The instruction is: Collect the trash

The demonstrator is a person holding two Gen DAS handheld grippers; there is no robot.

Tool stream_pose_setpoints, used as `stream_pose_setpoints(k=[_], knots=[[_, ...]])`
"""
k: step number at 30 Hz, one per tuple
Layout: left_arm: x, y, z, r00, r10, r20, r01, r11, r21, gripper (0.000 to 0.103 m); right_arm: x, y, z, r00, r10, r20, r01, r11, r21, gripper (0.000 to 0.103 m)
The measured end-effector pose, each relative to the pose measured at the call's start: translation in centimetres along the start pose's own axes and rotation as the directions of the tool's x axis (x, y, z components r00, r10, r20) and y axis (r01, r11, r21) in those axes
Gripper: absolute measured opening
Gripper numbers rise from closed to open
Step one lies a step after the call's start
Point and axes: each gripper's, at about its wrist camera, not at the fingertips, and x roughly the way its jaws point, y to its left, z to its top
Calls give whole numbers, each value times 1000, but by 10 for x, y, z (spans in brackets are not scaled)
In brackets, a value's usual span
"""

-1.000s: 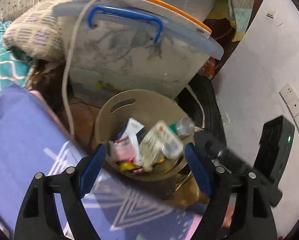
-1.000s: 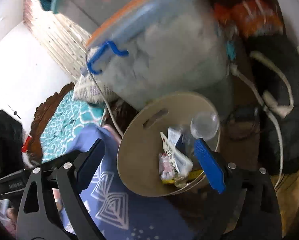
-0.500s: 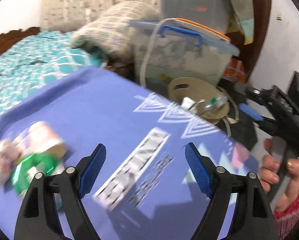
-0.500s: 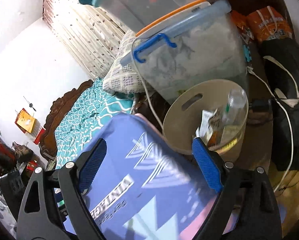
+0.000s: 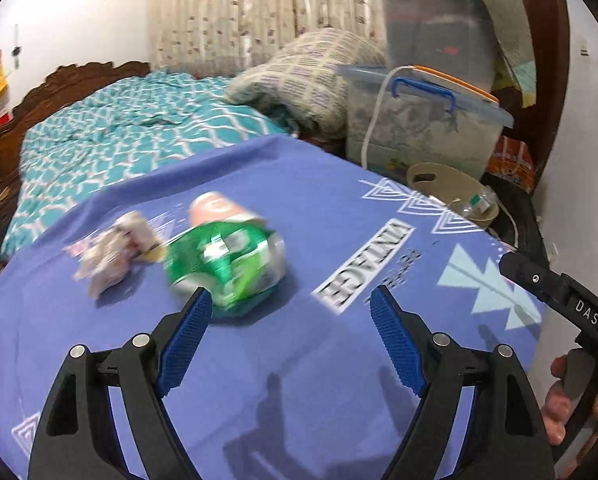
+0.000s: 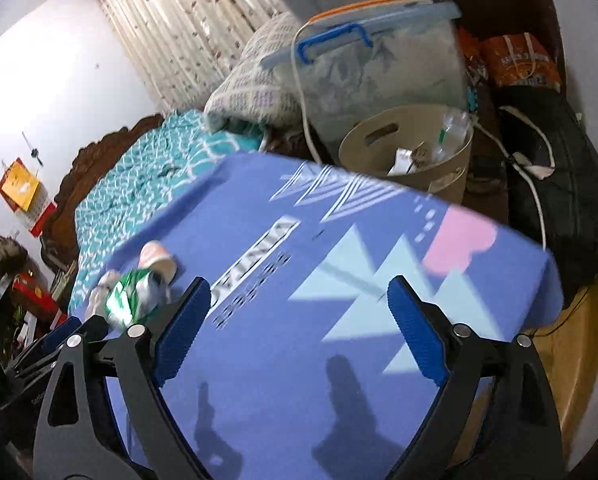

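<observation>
A crushed green can (image 5: pixel 227 262) lies on the purple printed cloth (image 5: pixel 339 360), just beyond my left gripper (image 5: pixel 291 312), which is open and empty. Behind the can rests a pink paper cup (image 5: pixel 215 208), with a crumpled white wrapper (image 5: pixel 111 252) to its left. In the right wrist view the green can (image 6: pixel 133 298), cup (image 6: pixel 157 258) and wrapper sit at the far left of the cloth, left of my open, empty right gripper (image 6: pixel 299 304). The beige trash bin (image 6: pixel 407 160) with a bottle and wrappers inside stands past the cloth's far edge.
Clear storage boxes (image 5: pixel 419 128) with a blue handle and a white cord stand behind the bin (image 5: pixel 447 188). A teal bedspread (image 5: pixel 119 140) and a patterned pillow (image 5: pixel 311 76) lie beyond the cloth. A black bag (image 6: pixel 559 200) sits right of the bin. A hand (image 5: pixel 567 408) holds the right gripper.
Both grippers swung back from over the bin to above the purple cloth. The bin has receded to the far right, and the can, cup and wrapper came into view ahead of the left gripper.
</observation>
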Motion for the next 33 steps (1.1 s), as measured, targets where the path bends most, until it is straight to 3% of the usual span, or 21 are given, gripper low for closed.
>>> stream_pose_setpoints(k=[6,12,17,22,33], knots=[[-14,44,-35,994,107,6,-107,993,-47,77,5,40,-25,999,-2,-43,-1,997,-82,94],[-20,82,-59,990,144,-3,-144,983,-113,77,8,59,-48,995,-39,-87,29,993,-112,95],[-21,91,-69,995,104,1,-103,985,-138,77,7,68,-53,993,-64,-100,52,991,-120,95],[-29,90,-71,996,75,55,-67,990,-126,77,1,79,-57,994,-76,-78,63,987,-149,95],[-31,96,-73,995,72,67,-60,983,-173,77,8,84,-66,993,-68,-96,55,989,-137,95]])
